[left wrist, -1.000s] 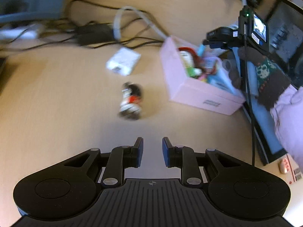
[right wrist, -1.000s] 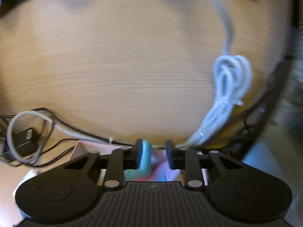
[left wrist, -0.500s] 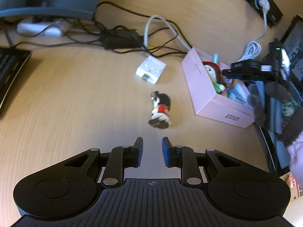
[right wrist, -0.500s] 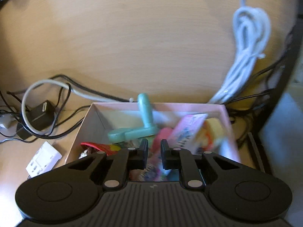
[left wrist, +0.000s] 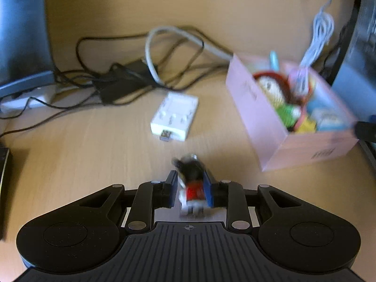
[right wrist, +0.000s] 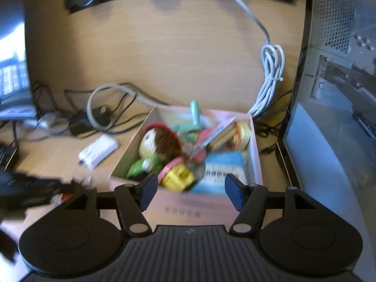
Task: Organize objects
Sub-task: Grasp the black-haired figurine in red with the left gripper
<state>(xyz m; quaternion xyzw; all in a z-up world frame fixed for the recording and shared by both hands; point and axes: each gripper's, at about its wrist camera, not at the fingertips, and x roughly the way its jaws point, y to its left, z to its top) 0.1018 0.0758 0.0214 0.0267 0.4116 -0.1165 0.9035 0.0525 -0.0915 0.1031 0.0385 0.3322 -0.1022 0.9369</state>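
Observation:
A small figurine (left wrist: pixel 191 185) with black hair and a red top lies on the wooden desk between the fingers of my left gripper (left wrist: pixel 190 188); the blue pads stand close on both its sides, and blur hides whether they press it. A pink box (left wrist: pixel 270 127) full of toys stands to the right of it. My right gripper (right wrist: pixel 190 190) is open and empty, just above the box's near wall (right wrist: pixel 188 209). Inside the box are a doll with brown hair (right wrist: pixel 157 145), a teal toy (right wrist: pixel 195 115), a yellow toy (right wrist: pixel 178 178) and a blue packet (right wrist: pixel 223 169).
A white adapter (left wrist: pixel 175 116) lies on the desk left of the box. A tangle of black and grey cables (left wrist: pixel 131 75) with a power brick lies behind it. A coiled white cable (right wrist: pixel 270 75) hangs behind the box. A computer case (right wrist: pixel 338 70) stands right.
My left gripper moved forward until the figurine came between its fingers. My right gripper let go of the teal toy into the box, drew back and opened wide.

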